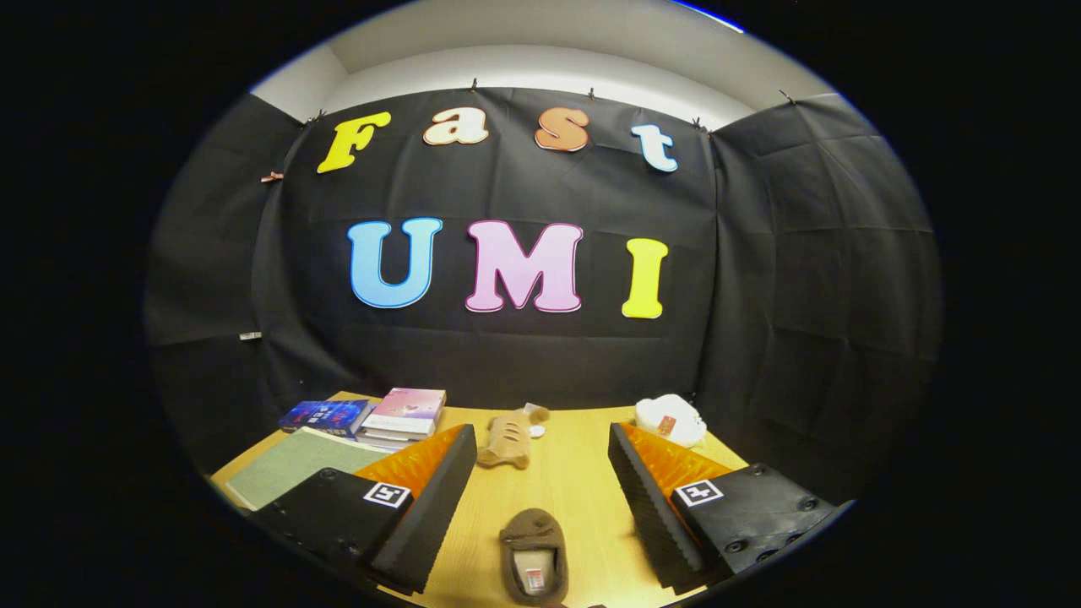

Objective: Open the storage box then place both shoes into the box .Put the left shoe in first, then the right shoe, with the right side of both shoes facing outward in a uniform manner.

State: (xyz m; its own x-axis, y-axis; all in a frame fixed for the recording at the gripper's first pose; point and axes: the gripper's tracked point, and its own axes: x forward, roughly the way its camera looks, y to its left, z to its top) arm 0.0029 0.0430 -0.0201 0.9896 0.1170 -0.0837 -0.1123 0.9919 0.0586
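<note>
**Shoe lies between wide-open fingers**

A brown shoe [534, 556] lies on the tabletop [574, 490], low between the two fingers [439, 498], nearer their bases than their tips. Its opening faces up and shows a pale insole with a small label. It touches neither finger; bare wood shows on both sides of it.

The gripper [540, 460] is spread wide and holds nothing. Each finger slants outward, with a square black-and-white marker on the block behind it.

Just beyond the fingertips, slightly toward the left one, a tan plush toy [509, 441] lies on the wood, with a small pale bit beside its far end. Farther left, past the left finger, a stack of books [404, 415] sits by the back wall, a dark blue book [325, 415] beside it, and a flat green book or folder [291, 464] nearer the gripper. Beyond the right finger, at the tabletop's far corner, rests a white lump [671, 420] with a small red tag; what it is I cannot tell.
</note>
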